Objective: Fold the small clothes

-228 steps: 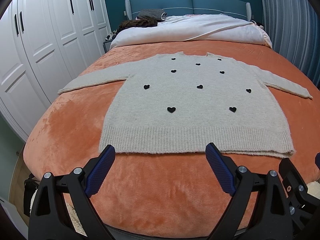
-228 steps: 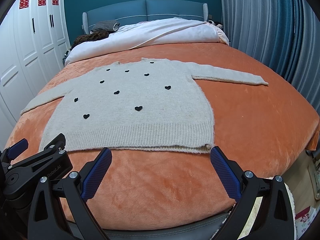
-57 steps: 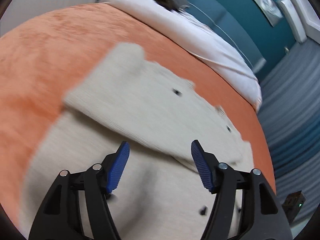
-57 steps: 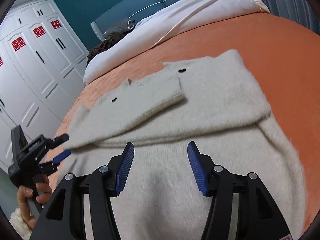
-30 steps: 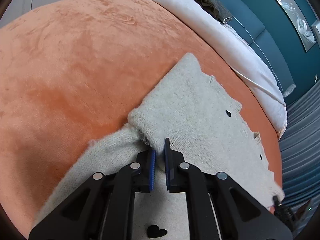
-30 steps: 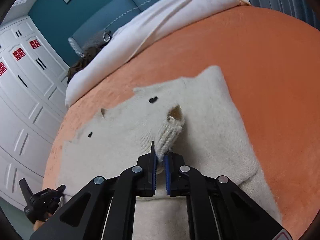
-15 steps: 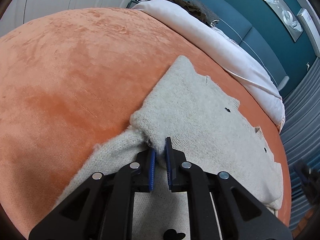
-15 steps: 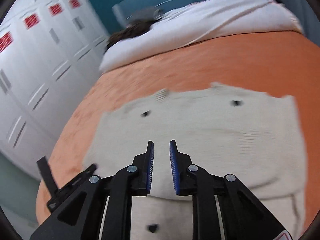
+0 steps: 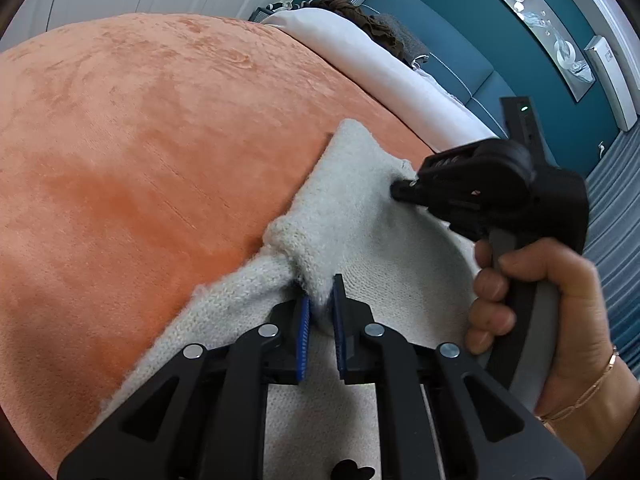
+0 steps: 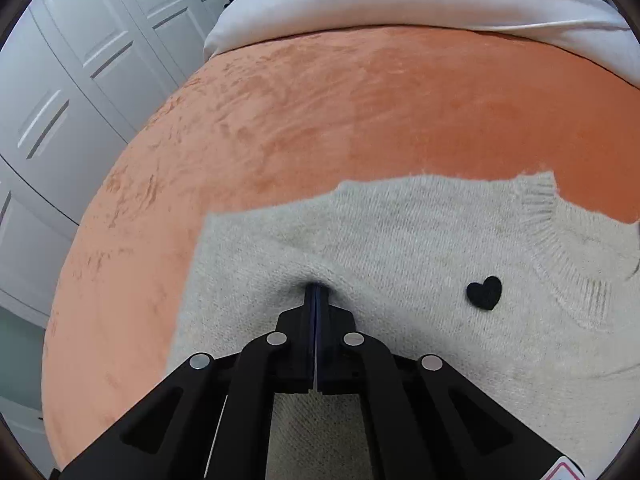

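Observation:
A cream knit sweater (image 9: 360, 200) with small black hearts lies on the orange bedspread (image 9: 140, 152), its sleeves folded in over the body. My left gripper (image 9: 320, 296) is shut on the folded sleeve cuff at the sweater's left edge. My right gripper (image 10: 316, 292) is shut with its tips pressed into the sweater (image 10: 400, 240) near the shoulder, left of a black heart (image 10: 485, 293) and the ribbed neckline (image 10: 560, 232). In the left wrist view the right gripper's body and the hand holding it (image 9: 500, 184) reach over the sweater.
A white duvet (image 10: 400, 0) lies across the head of the bed, with dark clothes (image 9: 360, 20) on it. White wardrobe doors (image 10: 80, 80) stand along the left side. A teal headboard (image 9: 460, 68) and blue curtains are at the back.
My right gripper has moved left across the sweater to the shoulder area and closed fully, tips pressed into the knit. My left gripper still holds the cuff.

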`<state>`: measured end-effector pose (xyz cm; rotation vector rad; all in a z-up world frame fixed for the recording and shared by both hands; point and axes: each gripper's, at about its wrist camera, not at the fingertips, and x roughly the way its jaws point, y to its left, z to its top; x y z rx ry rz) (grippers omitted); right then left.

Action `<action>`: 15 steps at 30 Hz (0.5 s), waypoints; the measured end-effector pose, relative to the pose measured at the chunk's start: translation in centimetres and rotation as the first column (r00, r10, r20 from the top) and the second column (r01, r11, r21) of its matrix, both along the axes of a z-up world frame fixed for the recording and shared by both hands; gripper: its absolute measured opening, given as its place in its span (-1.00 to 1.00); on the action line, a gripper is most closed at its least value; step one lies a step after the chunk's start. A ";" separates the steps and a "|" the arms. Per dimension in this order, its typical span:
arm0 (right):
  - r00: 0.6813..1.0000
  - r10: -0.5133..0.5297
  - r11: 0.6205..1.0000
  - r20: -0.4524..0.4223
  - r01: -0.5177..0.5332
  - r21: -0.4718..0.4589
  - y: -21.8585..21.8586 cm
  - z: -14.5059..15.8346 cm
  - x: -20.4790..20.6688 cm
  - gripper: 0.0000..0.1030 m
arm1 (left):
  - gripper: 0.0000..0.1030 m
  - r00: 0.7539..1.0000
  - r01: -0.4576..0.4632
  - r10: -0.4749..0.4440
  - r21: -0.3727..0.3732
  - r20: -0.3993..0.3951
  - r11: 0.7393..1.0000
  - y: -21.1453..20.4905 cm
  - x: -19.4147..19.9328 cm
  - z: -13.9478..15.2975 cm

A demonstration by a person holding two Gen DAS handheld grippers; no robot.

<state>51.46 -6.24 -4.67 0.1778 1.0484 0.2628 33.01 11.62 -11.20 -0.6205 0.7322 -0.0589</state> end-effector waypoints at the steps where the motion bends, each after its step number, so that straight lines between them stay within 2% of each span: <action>1: 0.999 0.010 0.999 0.038 -0.012 0.034 -0.6 1.2 -1.3 -0.96 | -0.79 1.000 0.000 0.000 -0.004 0.001 1.000 0.0 0.0 0.0; 4: 0.991 -0.014 0.997 0.135 0.003 0.081 -3.9 3.0 -5.8 -0.95 | -0.79 1.000 0.001 -0.001 0.000 0.002 1.000 0.0 0.0 0.0; 7: 0.981 -0.115 0.991 0.158 0.102 0.084 -12.0 3.2 -12.1 -0.94 | -0.79 1.000 0.000 0.000 0.004 0.000 1.000 -0.1 -0.1 0.1; 8: 0.978 -0.147 0.988 0.151 0.140 0.058 -14.5 2.9 -13.7 -0.93 | -0.79 1.000 0.000 0.000 0.009 -0.002 1.000 -0.1 0.0 0.1; 10: 0.970 -0.224 0.970 0.099 0.232 -0.074 -20.1 1.2 -16.3 -0.93 | -0.79 1.000 -0.001 0.001 0.023 -0.009 1.000 -0.3 0.1 0.3; 12: 0.937 -0.341 0.927 0.074 0.348 -0.139 -25.8 -0.3 -17.9 -1.00 | -0.78 1.000 0.001 0.000 0.040 -0.021 0.999 -0.5 0.3 0.5; 14: 0.874 -0.482 0.865 0.064 0.486 -0.122 -31.1 -0.1 -20.3 -1.00 | -0.77 0.999 0.006 -0.004 0.055 -0.039 0.998 -0.6 0.5 0.8; 15: 0.853 -0.520 0.853 0.051 0.521 -0.020 -33.3 0.5 -22.1 -1.00 | -0.72 0.999 0.013 -0.010 0.056 -0.050 0.998 -0.5 0.5 0.9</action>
